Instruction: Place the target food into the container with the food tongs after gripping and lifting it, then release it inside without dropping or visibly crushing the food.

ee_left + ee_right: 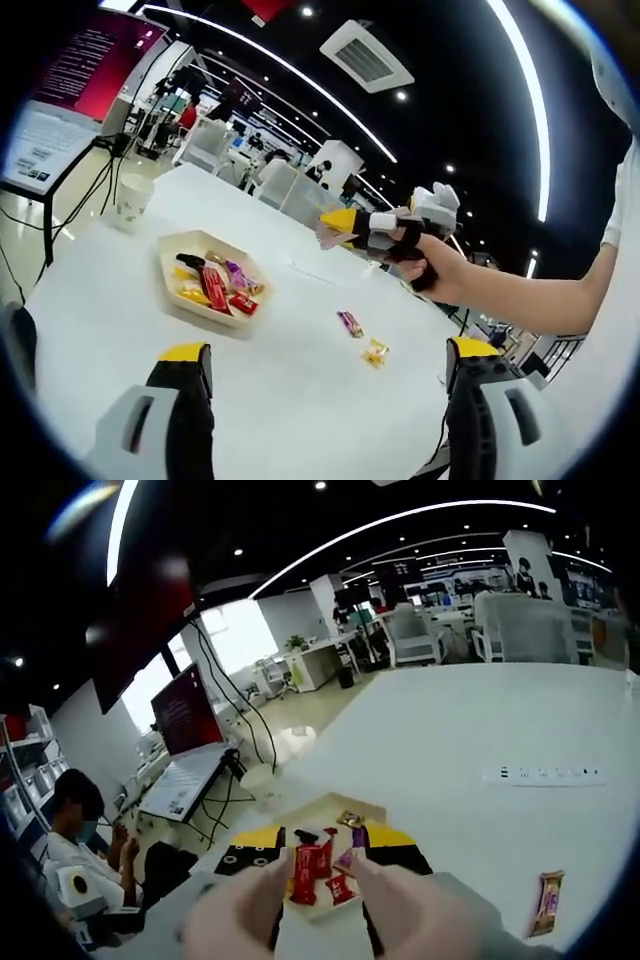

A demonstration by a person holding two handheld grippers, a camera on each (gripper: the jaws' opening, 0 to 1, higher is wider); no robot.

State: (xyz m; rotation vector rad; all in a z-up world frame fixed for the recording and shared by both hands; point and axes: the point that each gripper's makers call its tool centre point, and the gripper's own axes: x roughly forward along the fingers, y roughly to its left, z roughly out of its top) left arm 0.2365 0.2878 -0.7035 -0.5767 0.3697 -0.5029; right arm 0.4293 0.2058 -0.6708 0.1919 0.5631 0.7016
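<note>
Both grippers held above the white table (300, 380), with wrapped sweets in and beside the shallow cream paper tray (170, 290).

In the left gripper view we see our left gripper (325, 400) with its 2 yellow-tipped grey jaws wide apart and nothing between them; ahead of them lie 2 loose sweets, a small purple-wrapped candy (349, 323) and a yellow-wrapped candy (376, 352), flat on the table and just apart. Beyond the left jaw, the tray holds red, yellow and purple wrapped pieces. The right gripper (322, 852), held in a hand (432, 262), hangs above the table; in its own view its yellow-and-black jaws are parted around the tray's sweets, gripping nothing we can make out. A white paper cup (132, 198) stands beyond the tray.
</note>
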